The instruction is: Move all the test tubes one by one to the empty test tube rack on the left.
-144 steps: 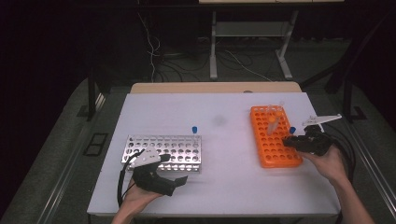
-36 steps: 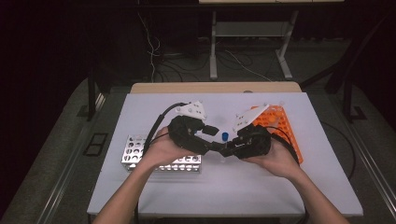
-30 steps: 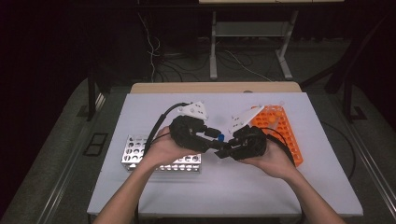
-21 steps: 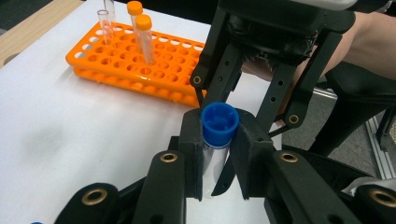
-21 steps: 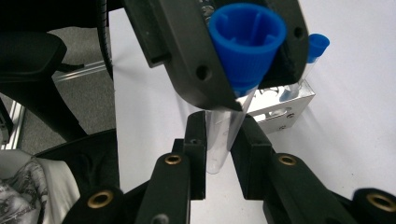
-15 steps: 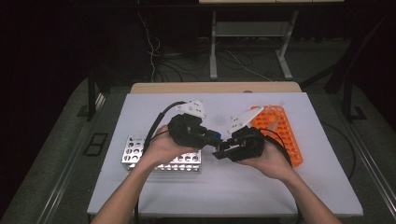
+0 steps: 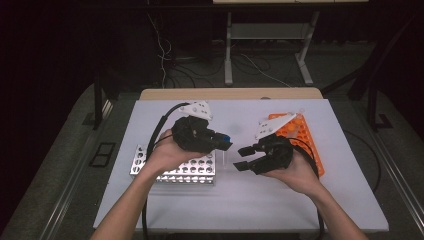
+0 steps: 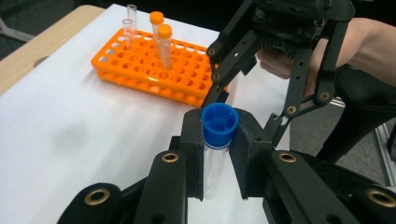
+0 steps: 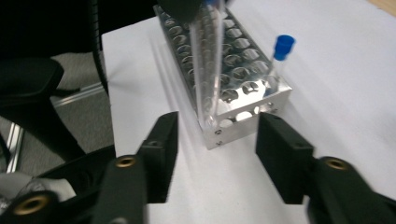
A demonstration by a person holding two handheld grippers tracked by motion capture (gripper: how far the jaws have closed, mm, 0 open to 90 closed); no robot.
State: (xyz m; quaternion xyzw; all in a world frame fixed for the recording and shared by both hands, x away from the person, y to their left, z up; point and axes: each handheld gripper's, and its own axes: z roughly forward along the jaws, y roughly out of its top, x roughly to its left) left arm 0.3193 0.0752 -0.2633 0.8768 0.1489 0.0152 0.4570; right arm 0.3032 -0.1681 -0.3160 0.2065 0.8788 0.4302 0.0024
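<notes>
Two racks on the white table [image 7: 300, 200]: a metal rack [image 7: 175, 167] at near left with one blue-capped tube [image 9: 279, 60] standing in a corner well, and an orange rack [image 8: 154, 70] at right with four tubes, two orange-capped and two uncapped. The left gripper [image 8: 219, 154], jaws closed on the blue-capped test tube [image 8: 215, 144], holds it above the metal rack's right end, long axis roughly upright, cap up. The right gripper [image 9: 217, 158], jaws wide apart and empty, lies just right of it.
</notes>
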